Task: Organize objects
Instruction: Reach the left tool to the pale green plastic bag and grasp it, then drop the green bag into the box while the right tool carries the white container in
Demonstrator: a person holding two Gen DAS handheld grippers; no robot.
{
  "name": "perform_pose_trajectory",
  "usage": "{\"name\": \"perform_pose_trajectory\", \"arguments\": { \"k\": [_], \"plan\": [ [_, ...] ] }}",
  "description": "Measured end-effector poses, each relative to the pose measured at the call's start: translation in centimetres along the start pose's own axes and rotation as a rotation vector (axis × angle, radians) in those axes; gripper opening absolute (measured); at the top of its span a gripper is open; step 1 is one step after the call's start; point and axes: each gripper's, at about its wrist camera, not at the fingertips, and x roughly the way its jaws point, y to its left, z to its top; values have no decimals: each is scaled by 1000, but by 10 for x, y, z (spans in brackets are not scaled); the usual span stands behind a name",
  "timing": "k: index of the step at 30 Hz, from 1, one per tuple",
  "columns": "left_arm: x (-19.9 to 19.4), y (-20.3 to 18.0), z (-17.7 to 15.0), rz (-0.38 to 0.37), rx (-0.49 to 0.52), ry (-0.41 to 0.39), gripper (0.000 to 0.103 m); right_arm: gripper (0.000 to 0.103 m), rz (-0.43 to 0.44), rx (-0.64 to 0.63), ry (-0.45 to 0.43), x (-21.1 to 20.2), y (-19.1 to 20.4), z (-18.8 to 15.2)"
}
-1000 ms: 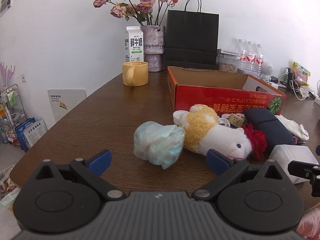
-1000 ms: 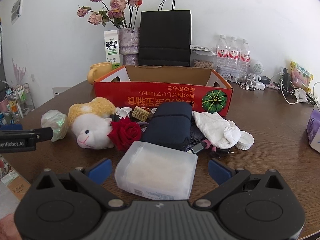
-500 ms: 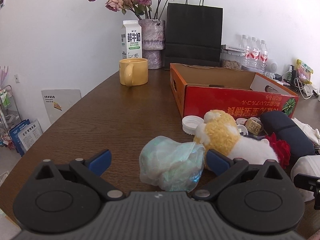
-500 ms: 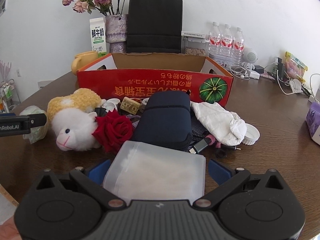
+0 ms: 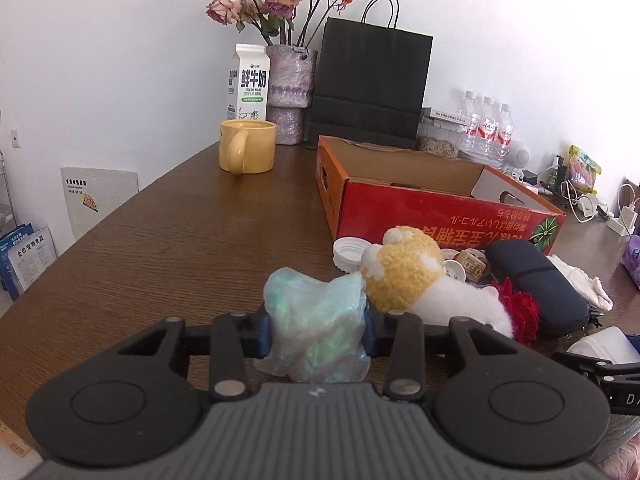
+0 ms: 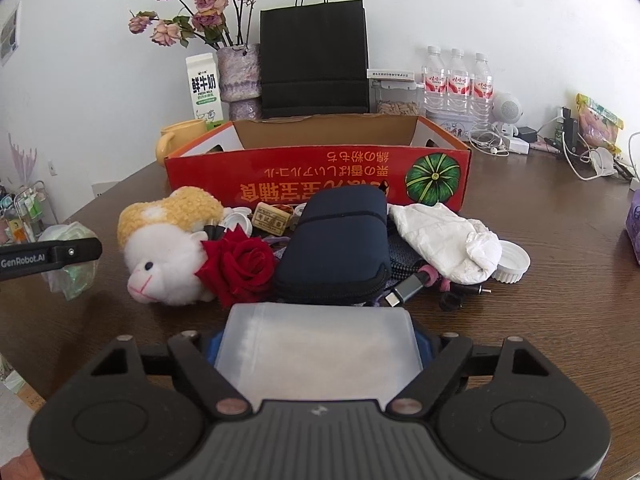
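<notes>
Left wrist view shows the change plainly: a second ago the left tongs [image 5: 316, 330] stood spread wide with the crumpled iridescent bag [image 5: 316, 320] lying ahead of them on the table [image 5: 160, 248]; now the bag sits between the blue pads, which touch it on both sides, and the jaws are closing on it. It bulges above and below the pads, so I judge the pinch is taking hold, though the soft film may give further. The bag's lower edge seems to rest on the wood, just beside the plush sheep [image 5: 424, 284].

Right wrist view tells the same story on the other side. The right tongs [image 6: 318, 350], wide apart a second ago behind the frosted plastic box [image 6: 320, 354], now have it between their pads and the jaws are closing; the pads look to meet its sides, and the box lies on the table in front of the navy pouch [image 6: 340, 244] and the red rose [image 6: 244, 264].

For the task, this reads as both reaches ending in grasps together. The red cardboard box [image 6: 320, 176] stands open behind the clutter, the likely place for both items once lifted.
</notes>
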Motion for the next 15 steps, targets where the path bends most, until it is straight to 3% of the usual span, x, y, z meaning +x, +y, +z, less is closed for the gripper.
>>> {"name": "perform_pose_trajectory", "arguments": {
  "k": [8, 15],
  "plan": [
    [-26, -24, 28, -38, 38, -107, 41, 81, 28, -29, -120, -32, -7, 15],
    [-16, -68, 66, -70, 95, -176, 42, 81, 34, -57, -221, -27, -10, 51]
  ]
}}
